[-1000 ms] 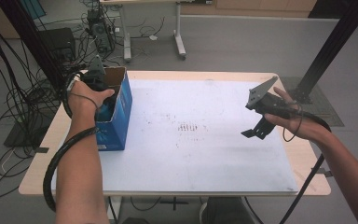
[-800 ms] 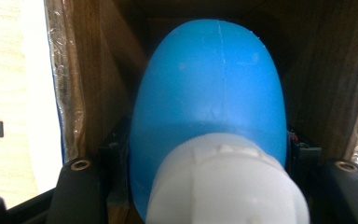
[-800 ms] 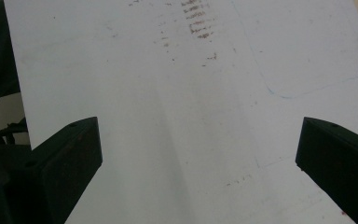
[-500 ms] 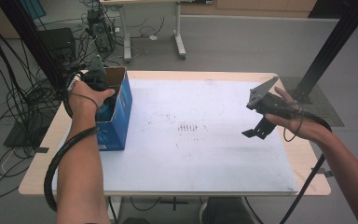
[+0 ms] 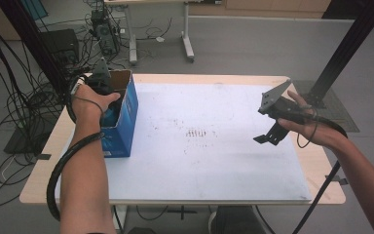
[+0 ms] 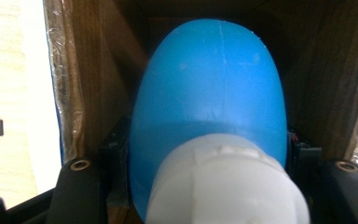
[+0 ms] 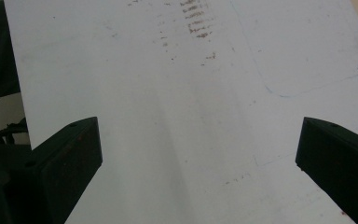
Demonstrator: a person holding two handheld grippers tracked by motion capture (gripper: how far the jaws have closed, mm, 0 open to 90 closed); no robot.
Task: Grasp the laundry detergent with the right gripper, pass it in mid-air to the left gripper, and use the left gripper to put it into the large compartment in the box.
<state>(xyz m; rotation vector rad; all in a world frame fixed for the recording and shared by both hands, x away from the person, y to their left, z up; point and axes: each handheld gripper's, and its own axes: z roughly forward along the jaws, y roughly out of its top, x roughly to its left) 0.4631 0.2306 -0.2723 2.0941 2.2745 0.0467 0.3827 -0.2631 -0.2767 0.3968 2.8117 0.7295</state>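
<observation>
two grippers share the work: the left gripper (image 5: 108, 95) reaches down into the open blue box (image 5: 126, 117) at the table's (image 5: 39, 180) left edge, clamped on a blue bottle (image 6: 209, 98) by its sides, likely to lift it out; the right gripper (image 5: 268, 136) hovers spread wide over the white mat (image 5: 199, 161), ready to help.

High view overlooks the white board (image 5: 199, 146); right gripper view skims it.

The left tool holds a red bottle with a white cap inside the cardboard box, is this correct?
Not quite: the bottle is blue, not red, as the left gripper view shows. The left tool does hold it, white cap toward the camera, inside the cardboard box.
</observation>
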